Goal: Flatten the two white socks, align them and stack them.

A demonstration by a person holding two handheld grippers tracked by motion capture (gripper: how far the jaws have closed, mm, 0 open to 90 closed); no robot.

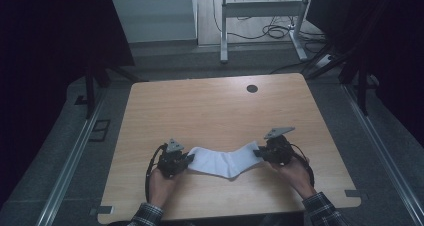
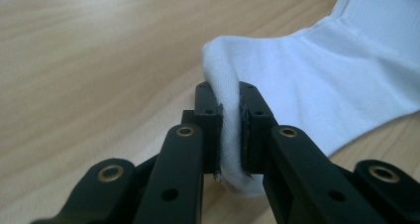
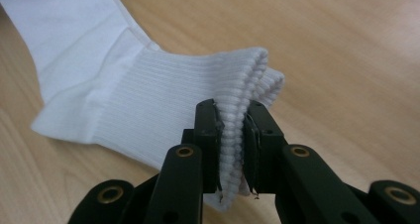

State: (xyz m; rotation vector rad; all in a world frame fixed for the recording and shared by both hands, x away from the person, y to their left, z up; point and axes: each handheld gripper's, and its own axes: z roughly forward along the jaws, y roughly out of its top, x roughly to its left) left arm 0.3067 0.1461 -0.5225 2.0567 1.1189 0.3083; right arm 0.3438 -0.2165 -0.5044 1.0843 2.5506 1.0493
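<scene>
The sock's (image 2: 317, 70) far end ran off the left gripper view's upper right corner. Fabric pinched between the pads (image 3: 214, 135) was hidden. Both sleeves (image 1: 320, 208) were cropped at the high view's bottom.

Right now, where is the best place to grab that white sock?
By its two ends, from the outer sides. The sock lies flat and bent, so the left gripper pinches the smooth toe end and the right gripper the ribbed cuff, where fabric bunches.

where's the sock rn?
In the high view the white sock lies near the table's front edge, stretched between the left gripper and right gripper, each pinching one end.
</scene>
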